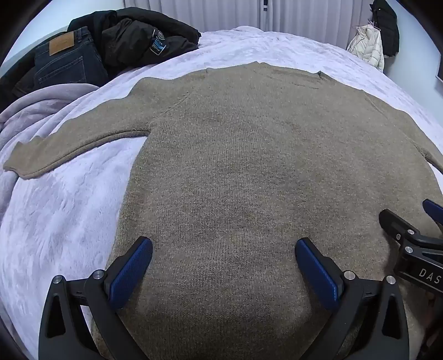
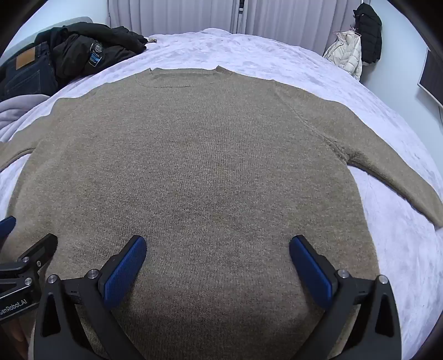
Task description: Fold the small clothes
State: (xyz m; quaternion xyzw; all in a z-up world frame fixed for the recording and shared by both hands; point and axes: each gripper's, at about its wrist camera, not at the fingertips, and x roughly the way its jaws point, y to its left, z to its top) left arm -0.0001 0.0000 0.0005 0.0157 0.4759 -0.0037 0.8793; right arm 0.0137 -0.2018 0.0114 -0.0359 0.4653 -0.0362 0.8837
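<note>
a bed [image 1: 69, 221] fills most of both views, covered by a pale lilac plush blanket [image 2: 401, 249] with a soft, slightly rumpled nap. at its far left corner lies a heap of dark clothing: a black jacket [image 1: 144, 36] with a blue tag and folded dark jeans [image 1: 63, 61] with a tan leather patch. beside them a grey-lilac throw [image 1: 36, 108] is bunched up. behind the bed hang long white curtains [image 2: 177, 16], drawn shut. the walls [image 2: 401, 55] are plain and pale. at the far right a cream puffer coat [image 2: 346, 52] and a black coat [image 2: 368, 30] hang against the wall, with a dark framed panel [image 2: 432, 80] further right. the light is cool and even.
</note>
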